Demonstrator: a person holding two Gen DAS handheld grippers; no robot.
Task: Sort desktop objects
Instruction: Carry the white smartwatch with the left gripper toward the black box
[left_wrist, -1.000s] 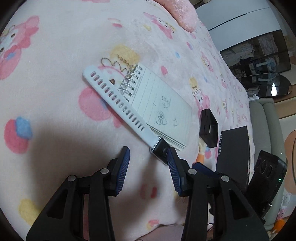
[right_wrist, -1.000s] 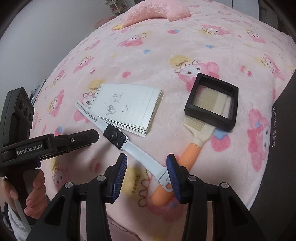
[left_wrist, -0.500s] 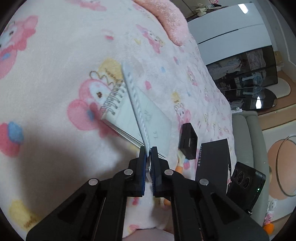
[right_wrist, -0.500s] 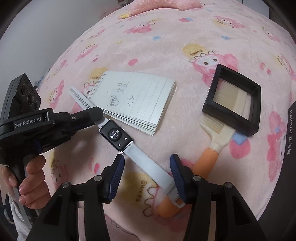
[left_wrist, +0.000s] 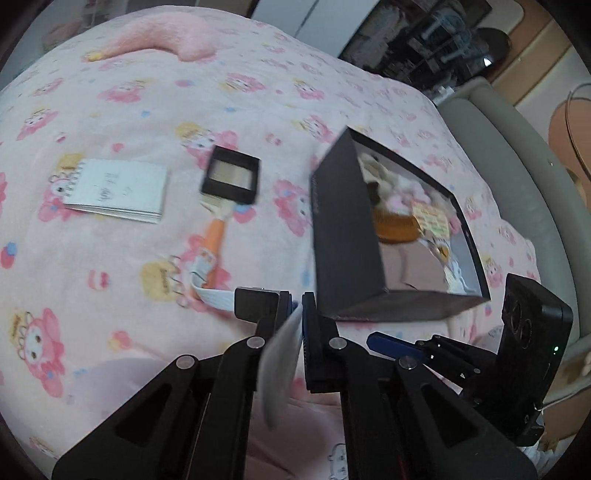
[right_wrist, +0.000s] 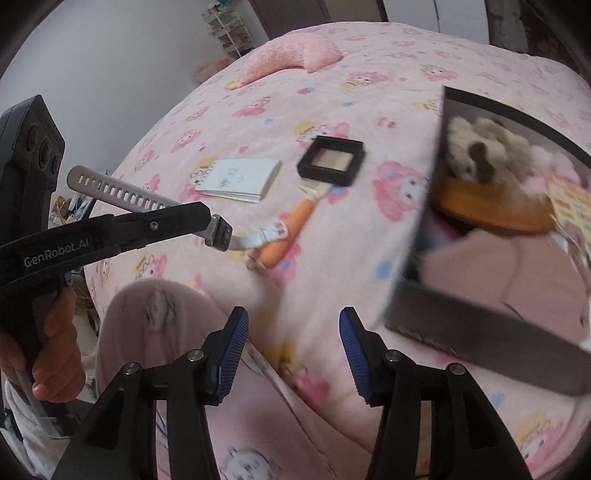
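Observation:
My left gripper (left_wrist: 297, 306) is shut on a white-strapped smartwatch (left_wrist: 216, 297), lifted above the pink blanket; in the right wrist view the watch (right_wrist: 219, 232) hangs from it with the perforated strap (right_wrist: 118, 192) sticking back. My right gripper (right_wrist: 290, 350) is open and empty near the bed's front edge. A black open box (left_wrist: 347, 236) with plush toys and an orange item stands to the right; it also shows in the right wrist view (right_wrist: 480, 325). A spiral notepad (left_wrist: 114, 190), a small black square case (left_wrist: 231, 179) and an orange-handled brush (left_wrist: 216, 230) lie on the blanket.
A pink plush pillow (left_wrist: 162, 38) lies at the far side of the bed. The person's pink-clad knee (right_wrist: 159, 306) is at the front. A grey sofa (left_wrist: 517, 155) and dark cabinet stand to the right beyond the bed.
My left gripper shut on the watch, lifted it off the blanket and swung right toward the black box. My right gripper pulled back and stayed open.

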